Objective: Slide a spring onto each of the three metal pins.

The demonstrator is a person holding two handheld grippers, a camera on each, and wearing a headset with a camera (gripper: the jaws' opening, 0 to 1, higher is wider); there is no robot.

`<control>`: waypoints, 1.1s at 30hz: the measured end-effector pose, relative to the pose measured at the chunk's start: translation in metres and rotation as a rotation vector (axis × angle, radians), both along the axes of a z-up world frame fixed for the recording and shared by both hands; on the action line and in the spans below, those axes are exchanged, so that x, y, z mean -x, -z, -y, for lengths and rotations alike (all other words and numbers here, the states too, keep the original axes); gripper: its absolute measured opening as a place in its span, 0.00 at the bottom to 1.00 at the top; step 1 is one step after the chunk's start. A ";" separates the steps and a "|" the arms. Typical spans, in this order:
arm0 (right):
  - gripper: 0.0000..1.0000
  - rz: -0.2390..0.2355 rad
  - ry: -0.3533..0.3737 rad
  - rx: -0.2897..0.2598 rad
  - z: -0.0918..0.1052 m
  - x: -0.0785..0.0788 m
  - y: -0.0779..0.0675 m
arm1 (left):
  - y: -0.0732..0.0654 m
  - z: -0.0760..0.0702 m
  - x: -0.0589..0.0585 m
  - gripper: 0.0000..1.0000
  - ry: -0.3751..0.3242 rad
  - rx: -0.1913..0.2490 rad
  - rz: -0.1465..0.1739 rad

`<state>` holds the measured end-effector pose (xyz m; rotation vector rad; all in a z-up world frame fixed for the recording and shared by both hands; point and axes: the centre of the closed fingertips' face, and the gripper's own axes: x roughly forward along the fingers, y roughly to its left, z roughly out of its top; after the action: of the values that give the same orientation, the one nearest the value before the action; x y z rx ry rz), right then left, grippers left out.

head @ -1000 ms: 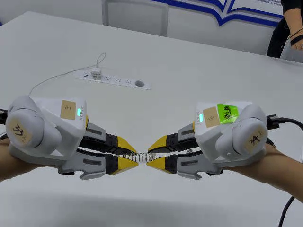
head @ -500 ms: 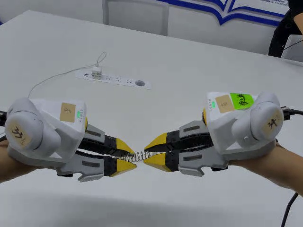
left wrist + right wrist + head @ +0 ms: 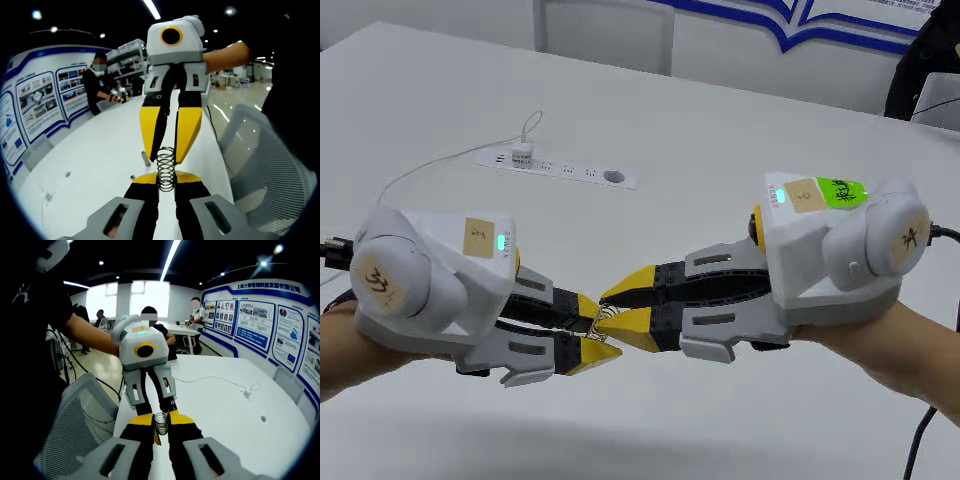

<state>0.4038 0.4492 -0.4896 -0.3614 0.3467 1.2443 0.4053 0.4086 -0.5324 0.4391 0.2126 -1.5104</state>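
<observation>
1. Since half a second ago the two tools are closing on each other: the right tool is pushing in and riding slightly over the left tool. The spring between them is looking shorter, its coils bunching.
2. Left tool is pinching one end of the spring between its yellow tips. Right tool is narrowing its jaws onto the other end of the coil.
3. Spring is hanging in the air above the tabletop, spanning the two sets of tips.
4. Whether a pin is running inside the coil I cannot tell, as the tips are hiding it. Judging from this, the first threading is under way and most of the three pins are remaining.
5. Two small grey pieces are lying on the tabletop, too small to name.
6. Power strip is carrying one white plug.
</observation>
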 end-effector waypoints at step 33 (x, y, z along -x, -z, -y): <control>0.09 0.025 0.093 0.000 -0.003 -0.004 -0.001 | 0.001 -0.005 -0.007 0.11 -0.037 -0.010 -0.014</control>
<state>0.4080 0.4520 -0.4885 -0.3570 0.3386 1.1483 0.4120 0.4132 -0.5336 0.4302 0.2381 -1.4769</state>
